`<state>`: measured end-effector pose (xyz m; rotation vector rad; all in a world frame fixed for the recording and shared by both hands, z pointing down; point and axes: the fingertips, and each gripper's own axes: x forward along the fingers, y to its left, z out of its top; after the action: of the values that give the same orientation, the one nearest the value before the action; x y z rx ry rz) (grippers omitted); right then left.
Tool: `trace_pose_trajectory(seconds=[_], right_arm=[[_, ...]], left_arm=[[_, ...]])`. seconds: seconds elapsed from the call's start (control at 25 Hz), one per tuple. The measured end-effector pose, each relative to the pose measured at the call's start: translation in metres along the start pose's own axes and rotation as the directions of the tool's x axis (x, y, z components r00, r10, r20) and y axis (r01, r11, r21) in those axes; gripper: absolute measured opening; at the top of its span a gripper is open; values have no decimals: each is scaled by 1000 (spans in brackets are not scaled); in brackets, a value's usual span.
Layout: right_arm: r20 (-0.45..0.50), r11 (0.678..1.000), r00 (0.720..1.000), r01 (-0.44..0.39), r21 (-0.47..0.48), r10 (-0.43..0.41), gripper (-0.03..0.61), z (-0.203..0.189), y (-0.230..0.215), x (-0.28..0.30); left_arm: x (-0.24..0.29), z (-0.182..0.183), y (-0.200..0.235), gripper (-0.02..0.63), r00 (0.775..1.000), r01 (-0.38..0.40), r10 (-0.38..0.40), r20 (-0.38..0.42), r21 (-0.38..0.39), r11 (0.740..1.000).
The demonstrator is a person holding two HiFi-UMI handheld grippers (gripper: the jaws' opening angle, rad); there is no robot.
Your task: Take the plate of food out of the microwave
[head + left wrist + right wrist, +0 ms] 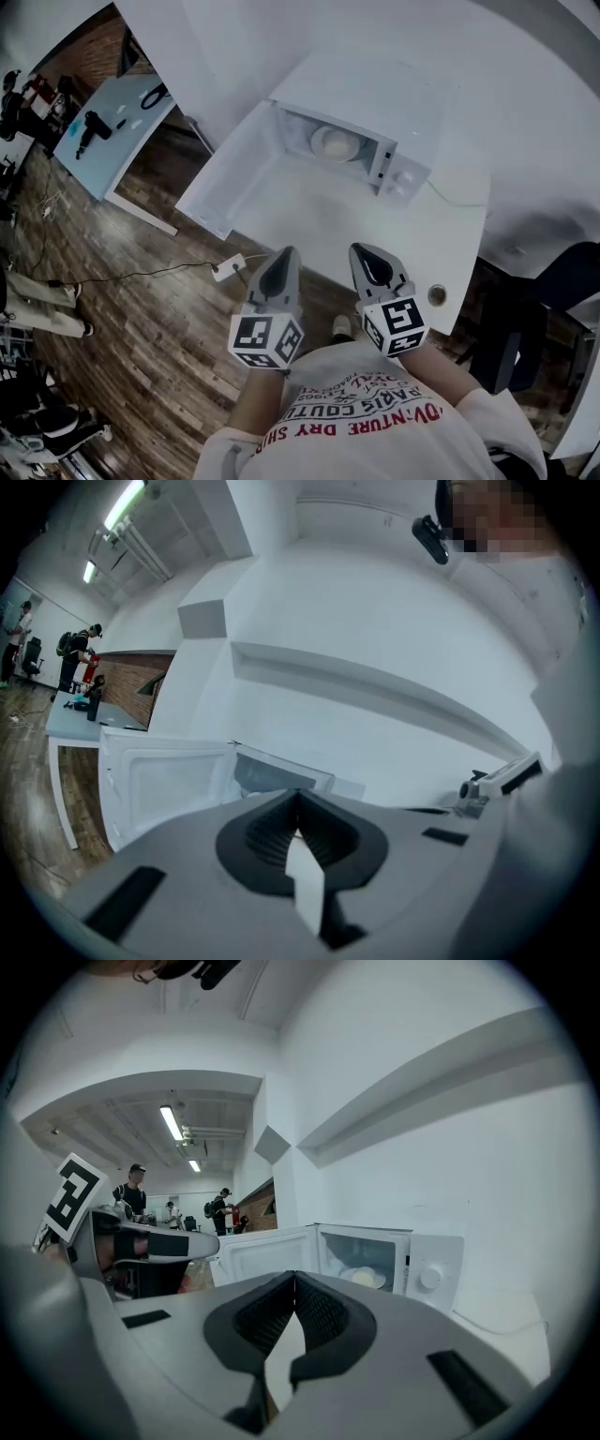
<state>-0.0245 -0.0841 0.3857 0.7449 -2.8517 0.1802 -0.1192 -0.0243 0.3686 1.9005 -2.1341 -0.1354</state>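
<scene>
From the head view, the microwave (394,173) sits far on the table (422,244), its door (234,178) swung open to the left and the plate (335,143) inside. The right gripper view also shows the plate; the left gripper view catches mostly the door. The left gripper (286,253) and right gripper (361,249) hover at the near edge, jaws together, holding nothing.

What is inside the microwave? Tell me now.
A plate of pale food sits in the open microwave. The food's kind cannot be told, and the plate hides whatever lies under it.
</scene>
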Motion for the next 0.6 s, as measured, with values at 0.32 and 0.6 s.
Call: trace_pose_trajectory(seconds=[0.32, 0.6], right_arm=[[-18, 995, 996, 91, 31, -90, 12, -1, -49, 42], [-33, 972, 974, 224, 64, -223, 12, 5, -81, 81]], left_arm=[[64, -5, 16, 8, 998, 47, -47, -50, -12, 999], [128, 11, 39, 8, 984, 147, -146, -107, -1, 989]])
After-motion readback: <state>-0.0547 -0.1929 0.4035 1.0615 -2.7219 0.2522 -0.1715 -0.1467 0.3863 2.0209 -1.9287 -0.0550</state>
